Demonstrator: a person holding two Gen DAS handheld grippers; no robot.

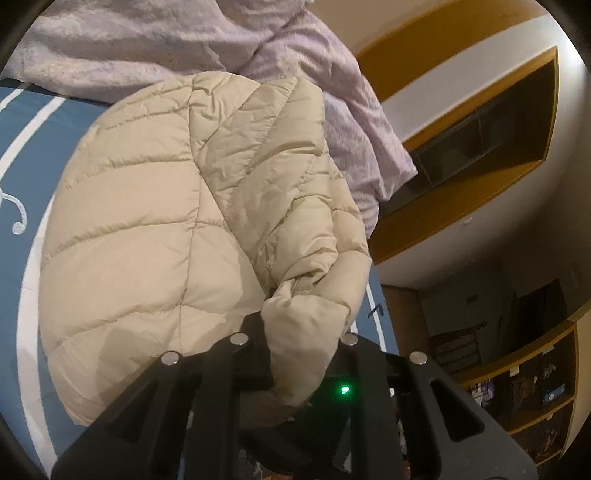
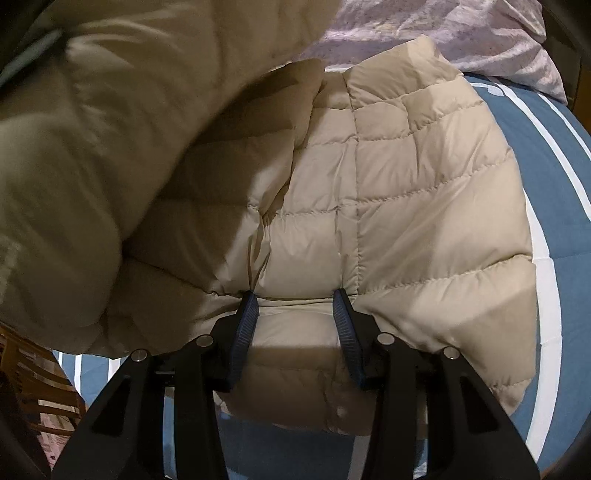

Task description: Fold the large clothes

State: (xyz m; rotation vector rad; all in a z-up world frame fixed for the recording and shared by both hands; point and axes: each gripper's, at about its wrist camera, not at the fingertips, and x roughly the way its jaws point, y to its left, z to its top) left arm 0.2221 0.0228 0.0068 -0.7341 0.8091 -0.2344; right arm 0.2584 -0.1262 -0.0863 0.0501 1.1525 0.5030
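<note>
Your left gripper (image 1: 295, 354) is clenched on a bunched fold of the beige puffer jacket (image 1: 147, 229), holding that part raised over the rest. Your right gripper (image 2: 297, 325) pins the jacket's near edge, padding bulging between its part-spread fingers (image 2: 245, 325). The jacket lies on the blue bedspread (image 2: 554, 184), with a lilac duvet (image 1: 147, 33) crumpled at the far side.

Your left gripper (image 1: 295, 332) is matte black with silver pivot pins and a green light — your right gripper (image 2: 297, 314) carries ribbed blue pads (image 2: 245, 325).
</note>
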